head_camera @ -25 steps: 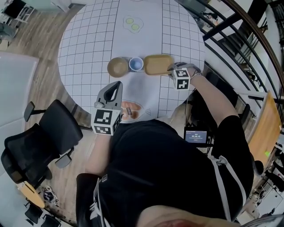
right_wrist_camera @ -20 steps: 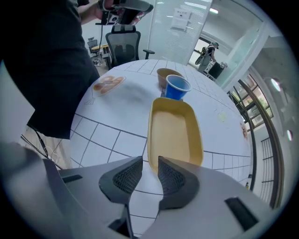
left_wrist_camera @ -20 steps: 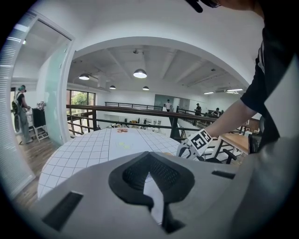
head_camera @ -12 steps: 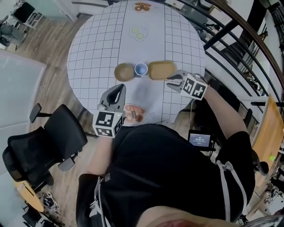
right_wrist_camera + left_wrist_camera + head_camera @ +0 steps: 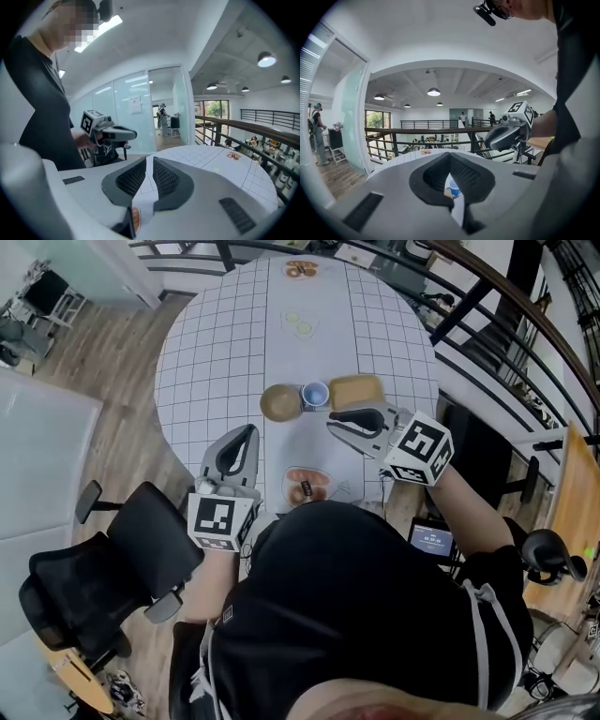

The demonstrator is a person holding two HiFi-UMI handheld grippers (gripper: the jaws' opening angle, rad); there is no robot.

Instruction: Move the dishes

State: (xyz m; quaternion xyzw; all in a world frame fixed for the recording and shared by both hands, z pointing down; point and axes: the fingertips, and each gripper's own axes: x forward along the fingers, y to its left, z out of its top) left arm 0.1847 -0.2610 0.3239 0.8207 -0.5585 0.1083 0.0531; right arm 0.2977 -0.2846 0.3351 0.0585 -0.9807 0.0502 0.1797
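Note:
On the round grid-patterned table [image 5: 206, 352] a brown bowl [image 5: 280, 402], a blue cup [image 5: 315, 395] and a tan rectangular dish [image 5: 356, 390] stand in a row. A plate with food [image 5: 307, 486] sits at the near edge. My right gripper [image 5: 334, 418] hangs above the table in front of the tan dish and points left. Its jaws have just been closing; a narrow gap remains and nothing is between them [image 5: 149, 161]. My left gripper [image 5: 247, 431] is raised left of the plate, empty, its tips together [image 5: 450, 155]. Behind those tips the blue cup [image 5: 453, 190] shows.
A black office chair [image 5: 103, 559] stands left of me on the wood floor. Dark railings [image 5: 478, 296] run past the table's far and right sides. A small plate [image 5: 301, 268] and pale green pieces [image 5: 302, 324] lie far across the table. A small screen [image 5: 431, 539] sits at my right.
The right gripper left the tan dish's right end, rose and swung to point left. The left gripper rose a little. The dishes stayed in place.

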